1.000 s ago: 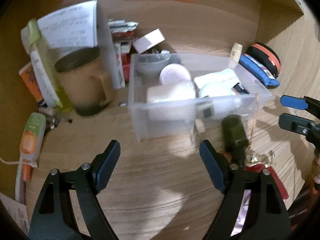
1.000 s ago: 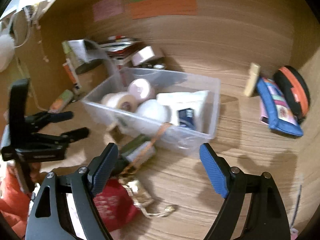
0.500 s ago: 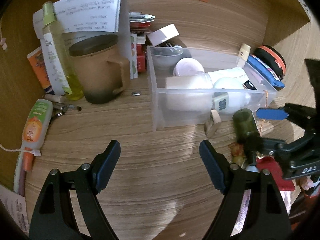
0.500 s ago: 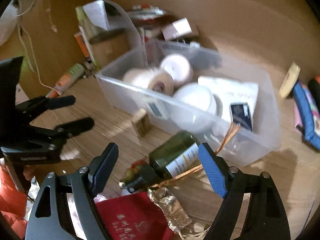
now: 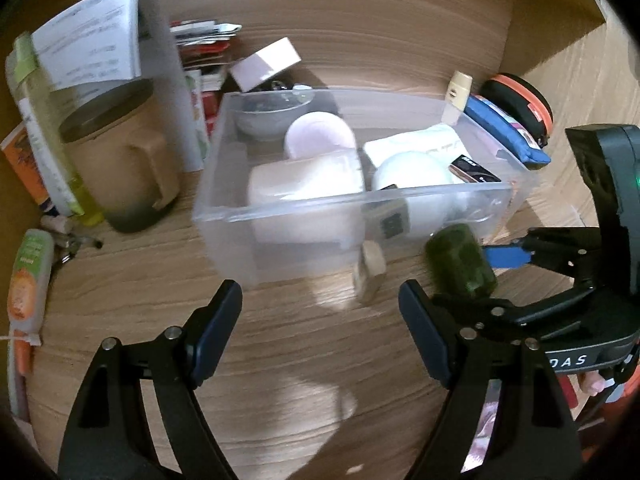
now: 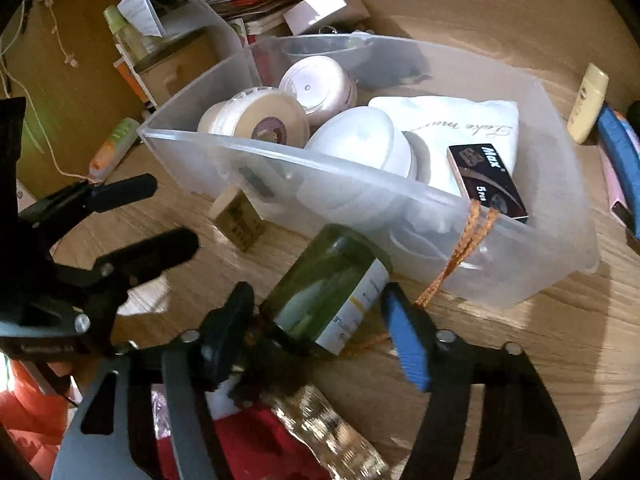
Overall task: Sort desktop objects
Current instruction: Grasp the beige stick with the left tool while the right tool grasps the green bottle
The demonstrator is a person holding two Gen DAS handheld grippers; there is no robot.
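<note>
Right gripper (image 6: 320,332): jaws closing around green bottle (image 6: 332,284) (lying beside clear bin (image 6: 360,188)), pads not yet pressing. Left gripper (image 5: 320,320): spread wide, empty, over desk (image 5: 300,360).

Dim, warm indoor light; soft shadows fall on the desk (image 5: 304,360). Motion blur smears both views, edges bend and darken.
</note>
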